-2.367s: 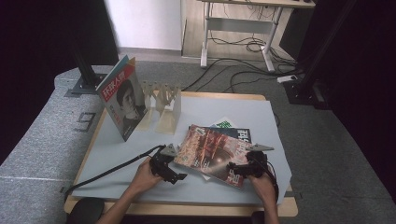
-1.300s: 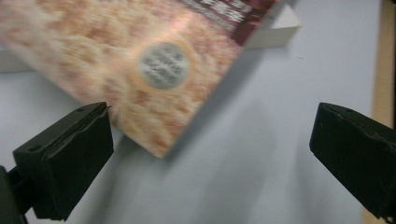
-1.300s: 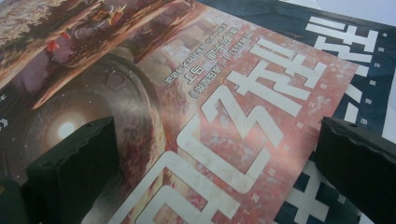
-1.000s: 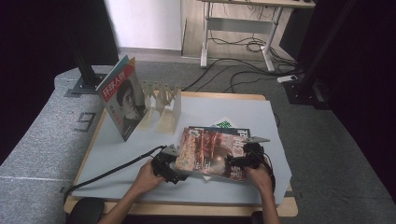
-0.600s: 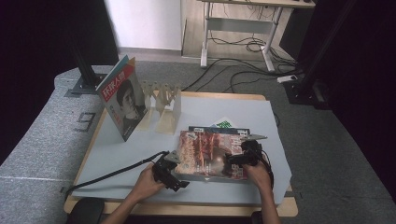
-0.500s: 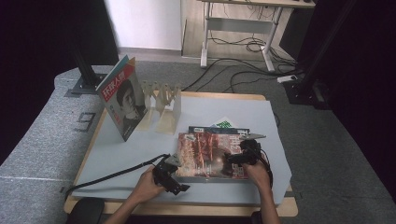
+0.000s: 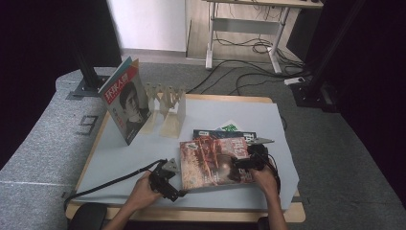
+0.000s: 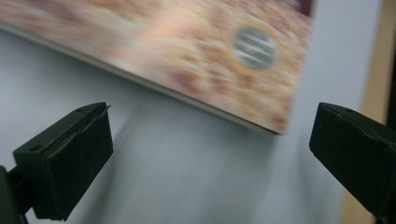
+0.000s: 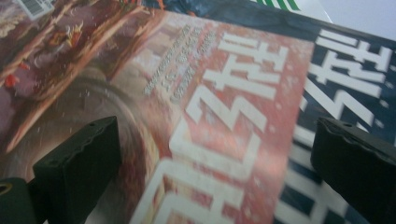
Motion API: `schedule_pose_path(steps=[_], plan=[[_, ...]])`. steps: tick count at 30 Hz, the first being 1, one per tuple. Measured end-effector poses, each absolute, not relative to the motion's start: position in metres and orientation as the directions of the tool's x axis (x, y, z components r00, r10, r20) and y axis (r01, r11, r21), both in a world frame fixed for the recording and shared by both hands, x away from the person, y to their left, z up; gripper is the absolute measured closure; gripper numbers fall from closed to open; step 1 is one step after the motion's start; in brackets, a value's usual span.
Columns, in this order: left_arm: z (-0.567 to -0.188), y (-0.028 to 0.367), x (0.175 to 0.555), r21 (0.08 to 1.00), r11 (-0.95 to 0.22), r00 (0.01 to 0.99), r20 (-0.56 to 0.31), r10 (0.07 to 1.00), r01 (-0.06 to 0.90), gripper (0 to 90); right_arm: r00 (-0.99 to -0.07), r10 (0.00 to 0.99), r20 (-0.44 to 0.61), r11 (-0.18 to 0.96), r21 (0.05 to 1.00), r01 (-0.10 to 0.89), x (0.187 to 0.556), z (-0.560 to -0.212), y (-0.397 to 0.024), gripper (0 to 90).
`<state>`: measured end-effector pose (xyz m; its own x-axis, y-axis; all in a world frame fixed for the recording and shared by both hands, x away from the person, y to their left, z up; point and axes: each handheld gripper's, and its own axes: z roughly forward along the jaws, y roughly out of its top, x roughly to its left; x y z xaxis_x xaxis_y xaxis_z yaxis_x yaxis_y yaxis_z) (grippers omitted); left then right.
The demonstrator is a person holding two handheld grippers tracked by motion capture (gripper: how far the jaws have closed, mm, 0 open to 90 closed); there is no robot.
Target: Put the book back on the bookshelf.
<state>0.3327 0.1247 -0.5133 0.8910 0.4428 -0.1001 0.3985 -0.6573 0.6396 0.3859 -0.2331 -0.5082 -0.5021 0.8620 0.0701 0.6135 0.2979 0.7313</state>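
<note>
A reddish magazine [image 7: 213,160] lies flat on top of a dark blue magazine [image 7: 210,133] near the table's front. My left gripper [image 7: 173,190] is open at the reddish magazine's near left corner [image 8: 261,112], its jaws wide apart and holding nothing. My right gripper [image 7: 242,160] hovers over the reddish cover's right part [image 9: 219,116], open, with the dark blue magazine [image 9: 345,79] showing past the cover's edge. A green and white booklet [image 7: 230,127] peeks out from under the stack.
A magazine with a portrait cover [image 7: 125,101] stands upright at the back left, leaning on a wooden slotted rack [image 7: 165,103]. The blue-grey mat [image 7: 143,148] covers the table, whose wooden front edge [image 7: 191,215] is close to both hands.
The reddish magazine has turned from a slant to lie square over the stack. My left gripper slid down toward its near left corner; my right gripper moved onto the cover's right part.
</note>
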Motion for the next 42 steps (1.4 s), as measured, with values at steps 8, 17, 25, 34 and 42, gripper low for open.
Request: schedule_pose_path(steps=[8, 17, 25, 34, 42], plan=[[-0.499, 0.129, 0.361, 0.702, -0.591, 0.873, -0.091, 0.479, 0.397, 0.2, -0.488, 0.870, 0.075, 0.287, 0.727, 0.623, 0.359, -0.509, -0.243, 3.8], [-0.488, 0.104, 0.398, 0.700, -0.612, 0.880, -0.049, 0.472, 0.367, 0.1, -0.508, 0.858, 0.075, 0.300, 0.730, 0.614, 0.330, -0.511, -0.245, 5.3], [-0.490, 0.094, 0.423, 0.732, -0.558, 0.866, -0.087, 0.491, 0.390, 1.6, -0.505, 0.860, 0.074, 0.303, 0.723, 0.622, 0.314, -0.516, -0.245, 3.1], [-0.500, 0.096, 0.440, 0.722, -0.551, 0.850, -0.097, 0.518, 0.418, 1.9, -0.514, 0.856, 0.053, 0.328, 0.713, 0.620, 0.306, -0.522, -0.242, 0.7], [-0.508, 0.095, 0.442, 0.703, -0.571, 0.859, -0.110, 0.501, 0.423, 1.6, -0.537, 0.842, 0.048, 0.344, 0.718, 0.605, 0.303, -0.523, -0.236, 0.7]])
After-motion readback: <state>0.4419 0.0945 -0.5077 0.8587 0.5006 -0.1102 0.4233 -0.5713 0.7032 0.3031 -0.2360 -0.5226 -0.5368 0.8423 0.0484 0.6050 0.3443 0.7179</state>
